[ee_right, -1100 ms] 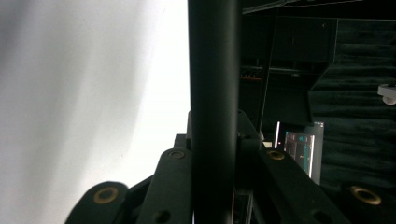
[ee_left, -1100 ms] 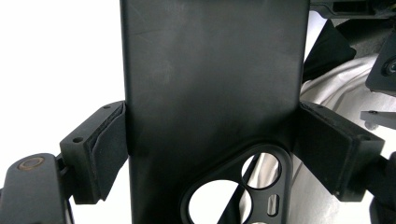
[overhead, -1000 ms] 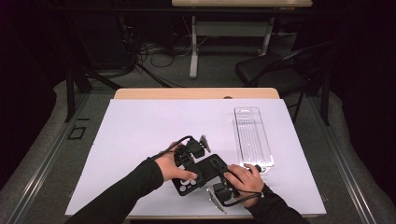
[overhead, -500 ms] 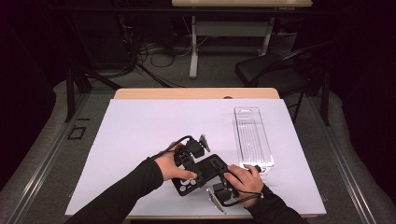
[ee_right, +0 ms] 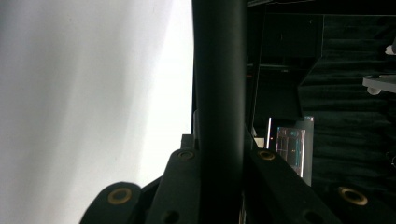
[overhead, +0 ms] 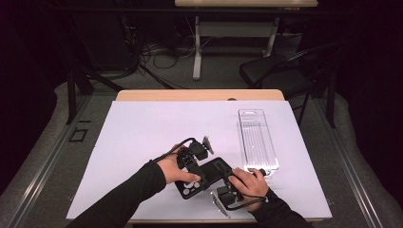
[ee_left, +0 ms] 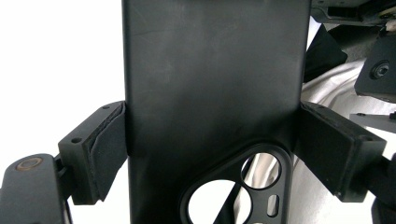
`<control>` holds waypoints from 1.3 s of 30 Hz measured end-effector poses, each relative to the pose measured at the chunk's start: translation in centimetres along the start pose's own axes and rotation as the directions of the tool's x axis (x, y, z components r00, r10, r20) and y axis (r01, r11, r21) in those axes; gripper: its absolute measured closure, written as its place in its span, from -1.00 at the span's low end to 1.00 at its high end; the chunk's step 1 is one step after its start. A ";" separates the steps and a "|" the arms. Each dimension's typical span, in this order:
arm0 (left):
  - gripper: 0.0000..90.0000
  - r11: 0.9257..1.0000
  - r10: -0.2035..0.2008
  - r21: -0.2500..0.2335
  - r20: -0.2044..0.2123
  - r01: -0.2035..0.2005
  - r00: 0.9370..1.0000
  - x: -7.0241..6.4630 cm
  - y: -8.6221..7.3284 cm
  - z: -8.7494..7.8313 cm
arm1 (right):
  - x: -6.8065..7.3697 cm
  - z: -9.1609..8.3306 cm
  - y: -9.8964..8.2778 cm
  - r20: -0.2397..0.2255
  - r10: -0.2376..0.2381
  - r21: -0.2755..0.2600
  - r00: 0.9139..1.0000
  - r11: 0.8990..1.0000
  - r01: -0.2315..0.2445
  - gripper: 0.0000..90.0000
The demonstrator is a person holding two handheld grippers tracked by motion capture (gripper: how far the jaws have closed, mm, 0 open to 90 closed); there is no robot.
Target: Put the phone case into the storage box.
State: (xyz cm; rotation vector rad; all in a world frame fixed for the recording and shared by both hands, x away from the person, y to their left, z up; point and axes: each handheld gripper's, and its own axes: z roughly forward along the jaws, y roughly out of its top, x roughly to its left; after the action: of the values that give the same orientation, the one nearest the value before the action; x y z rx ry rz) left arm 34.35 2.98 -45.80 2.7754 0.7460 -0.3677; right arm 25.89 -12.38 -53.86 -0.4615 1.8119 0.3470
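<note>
A black phone case (overhead: 205, 176) sits low over the white table cover (overhead: 142, 133), near the front edge, held between both hands. My left gripper (overhead: 191, 172) spans the case's width. In the left gripper view its pads (ee_left: 108, 150) press on both long sides of the case (ee_left: 210, 84), just above the camera cutout (ee_left: 233, 191). My right gripper (overhead: 222, 183) comes in from the lower right. In the right gripper view it (ee_right: 219, 161) is shut on the case's thin edge (ee_right: 219, 70), which runs straight up between the jaws.
A clear plastic tray (overhead: 257, 140) lies to the right of the hands on the cover. Beyond the table's far edge stand a dark chair (overhead: 280, 71) and a table leg amid cables on the floor.
</note>
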 end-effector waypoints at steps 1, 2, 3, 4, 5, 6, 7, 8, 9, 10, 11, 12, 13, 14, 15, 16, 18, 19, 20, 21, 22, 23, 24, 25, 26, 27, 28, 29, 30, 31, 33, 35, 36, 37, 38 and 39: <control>-0.69 1.000 0.000 -0.001 0.000 0.000 1.000 0.0 0.0 0.0 | 0.0 0.0 0.0 0.003 -0.001 0.000 1.000 1.000 0.001 0.94; -0.69 1.000 0.000 -0.002 0.000 0.000 1.000 0.0 0.0 0.0 | 0.0 0.0 0.0 0.002 -0.003 0.000 1.000 1.000 0.003 0.94; -0.69 1.000 0.000 -0.002 0.000 0.000 1.000 0.0 0.0 0.0 | 0.0 0.0 0.0 0.002 0.000 0.000 1.000 1.000 0.000 0.94; -0.69 1.000 0.000 -0.002 0.000 0.000 1.000 0.0 0.0 0.0 | 0.0 0.0 0.0 0.003 0.002 0.000 1.000 1.000 -0.002 0.94; -0.69 1.000 0.000 -0.002 0.000 0.000 1.000 0.0 0.0 0.0 | 0.0 0.0 0.0 0.004 0.003 0.000 1.000 1.000 -0.003 0.94; -0.70 1.000 0.001 -0.002 0.000 -0.001 1.000 0.0 0.0 0.0 | 0.0 0.0 0.0 0.009 -0.001 -0.004 1.000 1.000 0.001 0.94; -0.70 1.000 0.001 -0.002 0.000 -0.001 1.000 0.0 0.0 0.0 | 0.0 0.0 0.0 0.009 -0.001 -0.004 1.000 1.000 0.001 0.94; -0.70 1.000 -0.002 -0.006 0.001 0.002 1.000 0.0 0.0 0.0 | 0.0 0.0 0.0 0.013 -0.002 -0.005 1.000 1.000 0.002 0.94; -0.70 1.000 0.002 -0.006 0.003 -0.002 1.000 0.0 0.0 0.0 | 0.0 0.0 0.0 0.015 0.000 -0.005 1.000 1.000 0.000 0.94; -0.70 1.000 0.000 -0.008 0.003 0.000 1.000 0.1 0.0 -0.1 | 0.0 0.0 0.0 0.015 0.001 -0.003 1.000 1.000 -0.001 0.94; -0.70 1.000 0.001 -0.009 0.004 -0.001 1.000 0.1 0.0 -0.1 | 0.0 0.0 0.0 0.016 0.007 -0.002 1.000 1.000 -0.007 0.94; -0.70 1.000 0.001 -0.009 0.004 -0.001 1.000 0.1 0.0 -0.1 | 0.0 0.0 0.0 0.016 0.007 -0.002 1.000 1.000 -0.007 0.94; -0.70 1.000 0.001 -0.009 0.008 0.000 1.000 0.1 0.0 -0.1 | 0.0 0.0 -0.1 0.017 0.006 -0.003 1.000 1.000 -0.006 0.95; -0.70 1.000 0.000 -0.010 0.008 0.000 1.000 0.1 0.0 -0.1 | 0.1 0.0 -0.1 0.017 0.010 -0.002 1.000 1.000 -0.010 0.95; -0.71 1.000 -0.001 -0.012 0.009 0.001 1.000 0.1 0.0 -0.1 | 0.1 0.0 0.0 0.018 0.011 -0.001 1.000 1.000 -0.011 0.95; -0.71 1.000 -0.003 -0.013 0.010 0.003 1.000 0.1 0.0 -0.1 | 0.1 0.0 -0.1 0.018 0.014 -0.003 1.000 1.000 -0.014 0.95; -0.71 1.000 -0.004 -0.018 0.011 0.004 1.000 0.1 -0.1 -0.1 | 0.1 0.0 -0.1 0.022 0.014 -0.001 1.000 1.000 -0.014 0.95; -0.71 1.000 -0.007 -0.024 0.011 0.008 1.000 0.1 -0.1 -0.1 | 0.1 0.0 -0.1 0.026 0.014 -0.002 1.000 1.000 -0.014 0.95; -0.71 1.000 -0.007 -0.026 0.013 0.008 1.000 0.1 -0.1 -0.2 | 0.1 0.0 -0.1 0.026 0.012 -0.002 1.000 1.000 -0.012 0.95; -0.72 1.000 -0.007 -0.031 0.013 0.008 1.000 0.1 -0.1 -0.2 | 0.1 0.0 -0.1 0.028 0.015 -0.001 1.000 1.000 -0.015 0.95; -0.72 1.000 -0.004 -0.030 0.012 0.005 1.000 0.1 -0.1 -0.2 | 0.0 0.0 -0.1 0.027 0.019 0.000 0.999 1.000 -0.019 0.95; -0.73 1.000 -0.004 -0.031 0.008 0.004 1.000 0.1 -0.2 -0.2 | 0.0 0.0 -0.1 0.029 0.020 0.000 0.999 1.000 -0.020 0.95; -0.75 0.999 -0.007 -0.032 0.005 0.007 1.000 0.0 -0.2 -0.2 | 0.0 0.0 -0.1 0.027 0.025 0.000 0.999 1.000 -0.025 0.95; -0.78 1.000 -0.006 -0.031 0.003 0.006 1.000 0.0 -0.2 -0.2 | 0.0 0.0 -0.1 0.028 0.026 0.000 0.999 1.000 -0.026 0.95; -0.79 1.000 -0.006 -0.030 0.004 0.006 1.000 0.0 -0.2 -0.1 | 0.1 0.0 -0.1 0.027 0.032 0.004 0.999 0.999 -0.032 0.95; -0.79 1.000 -0.002 -0.027 0.001 0.002 1.000 0.1 -0.2 -0.1 | 0.1 0.0 -0.1 0.027 0.032 0.003 0.999 0.999 -0.032 0.95; -0.81 1.000 -0.002 -0.026 -0.003 0.002 1.000 0.1 -0.2 -0.1 | 0.1 0.0 -0.1 0.026 0.030 0.003 0.999 1.000 -0.030 0.95; -0.83 1.000 -0.003 -0.026 -0.003 0.003 1.000 0.1 -0.2 -0.1 | 0.1 0.0 -0.1 0.026 0.029 0.003 0.999 1.000 -0.029 0.95; -0.85 1.000 -0.005 -0.027 -0.003 0.005 1.000 0.1 -0.2 0.0 | 0.1 0.0 -0.1 0.025 0.031 0.004 0.999 1.000 -0.031 0.95; -0.86 1.000 -0.007 -0.027 -0.004 0.007 1.000 0.1 -0.3 0.0 | 0.0 0.1 -0.1 0.027 0.025 0.000 0.999 1.000 -0.025 0.95; -0.89 0.999 -0.010 -0.030 -0.007 0.010 1.000 0.2 -0.3 0.0 | 0.0 0.1 -0.2 0.027 0.026 -0.001 0.999 1.000 -0.026 0.95; -0.92 0.999 -0.009 -0.032 -0.016 0.008 1.000 0.2 -0.4 -0.1 | 0.0 0.1 -0.2 0.025 0.030 0.001 0.999 1.000 -0.030 0.95; -0.95 0.999 -0.009 -0.031 -0.018 0.008 1.000 0.2 -0.4 -0.1 | 0.0 0.1 -0.2 0.025 0.033 0.002 0.999 0.999 -0.033 0.95; -0.96 0.999 -0.013 -0.036 -0.018 0.013 1.000 0.1 -0.4 -0.1 | 0.0 0.0 -0.2 0.023 0.036 0.004 0.999 0.999 -0.036 0.95; -0.97 0.999 -0.009 -0.034 -0.022 0.008 1.000 0.1 -0.4 -0.2 | 0.0 0.0 -0.2 0.023 0.036 0.005 0.999 0.999 -0.036 0.95; -0.99 0.999 -0.009 -0.036 -0.026 0.008 1.000 0.1 -0.5 -0.2 | 0.0 0.0 -0.2 0.023 0.035 0.005 0.999 0.999 -0.035 0.95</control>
State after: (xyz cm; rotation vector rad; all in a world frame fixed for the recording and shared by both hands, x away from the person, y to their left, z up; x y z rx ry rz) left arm 34.23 3.48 -45.74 2.7492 0.7629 -0.3176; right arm 26.01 -12.57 -53.86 -0.4208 1.7995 0.3699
